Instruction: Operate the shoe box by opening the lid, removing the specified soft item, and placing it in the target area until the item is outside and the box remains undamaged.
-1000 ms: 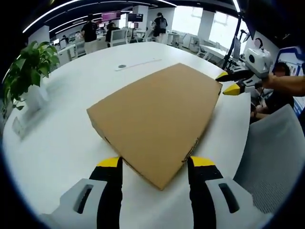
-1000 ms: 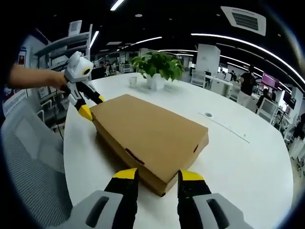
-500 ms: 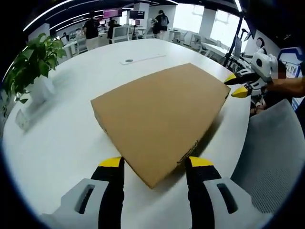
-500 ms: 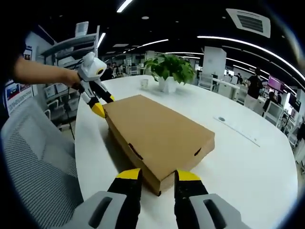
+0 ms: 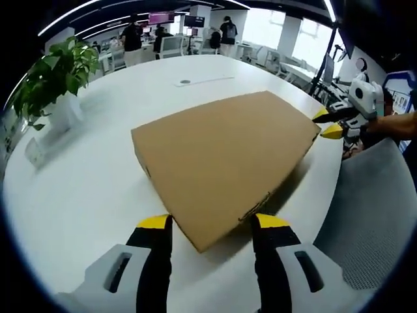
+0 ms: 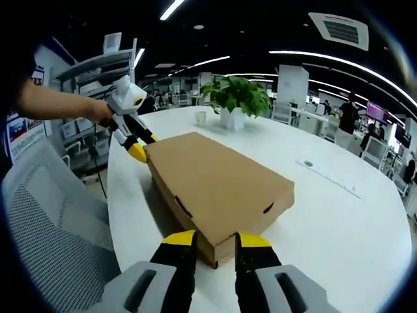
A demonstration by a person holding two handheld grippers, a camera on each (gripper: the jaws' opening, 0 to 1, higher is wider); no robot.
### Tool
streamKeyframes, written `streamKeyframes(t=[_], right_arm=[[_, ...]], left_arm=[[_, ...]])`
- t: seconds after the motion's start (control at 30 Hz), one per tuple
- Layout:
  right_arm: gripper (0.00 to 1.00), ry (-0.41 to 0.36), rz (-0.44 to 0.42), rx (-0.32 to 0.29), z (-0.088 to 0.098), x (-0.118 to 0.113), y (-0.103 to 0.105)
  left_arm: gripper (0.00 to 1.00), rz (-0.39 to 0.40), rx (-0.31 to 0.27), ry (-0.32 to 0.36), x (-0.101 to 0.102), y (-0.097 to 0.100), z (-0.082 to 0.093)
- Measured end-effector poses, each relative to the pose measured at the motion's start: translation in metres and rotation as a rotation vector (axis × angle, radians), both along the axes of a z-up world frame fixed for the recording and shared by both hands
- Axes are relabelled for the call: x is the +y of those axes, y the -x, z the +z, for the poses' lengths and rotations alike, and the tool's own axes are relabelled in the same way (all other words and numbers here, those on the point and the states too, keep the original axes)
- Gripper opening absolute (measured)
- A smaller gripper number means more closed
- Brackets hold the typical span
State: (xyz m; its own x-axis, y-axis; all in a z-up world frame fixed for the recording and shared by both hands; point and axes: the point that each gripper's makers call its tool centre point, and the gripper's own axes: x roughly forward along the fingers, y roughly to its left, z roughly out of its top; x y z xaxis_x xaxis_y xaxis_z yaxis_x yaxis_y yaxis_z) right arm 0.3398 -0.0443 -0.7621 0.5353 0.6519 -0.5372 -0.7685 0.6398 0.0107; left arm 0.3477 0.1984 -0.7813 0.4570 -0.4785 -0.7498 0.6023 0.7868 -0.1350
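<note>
Closed flat brown shoe box (image 5: 221,163)

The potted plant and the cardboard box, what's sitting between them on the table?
Nothing: in the left gripper view, bare white table runs from the potted plant to the closed cardboard box. The right gripper view agrees.

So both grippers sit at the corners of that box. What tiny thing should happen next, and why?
Probably lift the lid edge a little with both grippers. The box lies closed on the table. The left gripper straddles one corner with jaws apart, and the right gripper brackets the opposite corner. Nothing soft can come out until the lid rises.
</note>
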Motion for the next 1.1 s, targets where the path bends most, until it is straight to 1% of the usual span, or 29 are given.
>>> streamKeyframes(t=[0.13, 0.23, 0.37, 0.53, 0.63, 0.73, 0.83, 1.1], right_arm=[[0.19, 0.022, 0.020, -0.031, -0.001, 0.001, 0.003], [0.20, 0.019, 0.017, -0.033, -0.001, 0.001, 0.003], [0.19, 0.029, 0.021, -0.057, -0.002, 0.001, 0.002], [0.19, 0.010, 0.013, -0.044, 0.000, 0.001, 0.002], [0.19, 0.011, 0.010, -0.036, 0.002, 0.001, 0.002], [0.19, 0.001, 0.003, -0.031, 0.005, 0.001, 0.002], [0.20, -0.014, -0.006, -0.037, 0.013, 0.002, 0.003], [0.28, -0.072, -0.030, -0.059, 0.038, 0.007, 0.003]], left_arm=[[0.50, 0.016, -0.027, 0.010, 0.000, 0.001, 0.000], [0.50, 0.035, -0.037, 0.024, 0.001, 0.002, 0.000], [0.48, 0.052, -0.059, 0.024, 0.001, 0.003, -0.001], [0.47, 0.081, -0.083, 0.019, 0.001, 0.004, 0.001], [0.47, 0.103, -0.082, 0.032, 0.001, 0.004, 0.003], [0.45, 0.106, -0.086, 0.030, 0.002, 0.006, 0.007], [0.44, 0.109, -0.096, 0.029, 0.004, 0.007, 0.012], [0.44, 0.128, -0.134, 0.062, 0.005, 0.006, 0.033]])
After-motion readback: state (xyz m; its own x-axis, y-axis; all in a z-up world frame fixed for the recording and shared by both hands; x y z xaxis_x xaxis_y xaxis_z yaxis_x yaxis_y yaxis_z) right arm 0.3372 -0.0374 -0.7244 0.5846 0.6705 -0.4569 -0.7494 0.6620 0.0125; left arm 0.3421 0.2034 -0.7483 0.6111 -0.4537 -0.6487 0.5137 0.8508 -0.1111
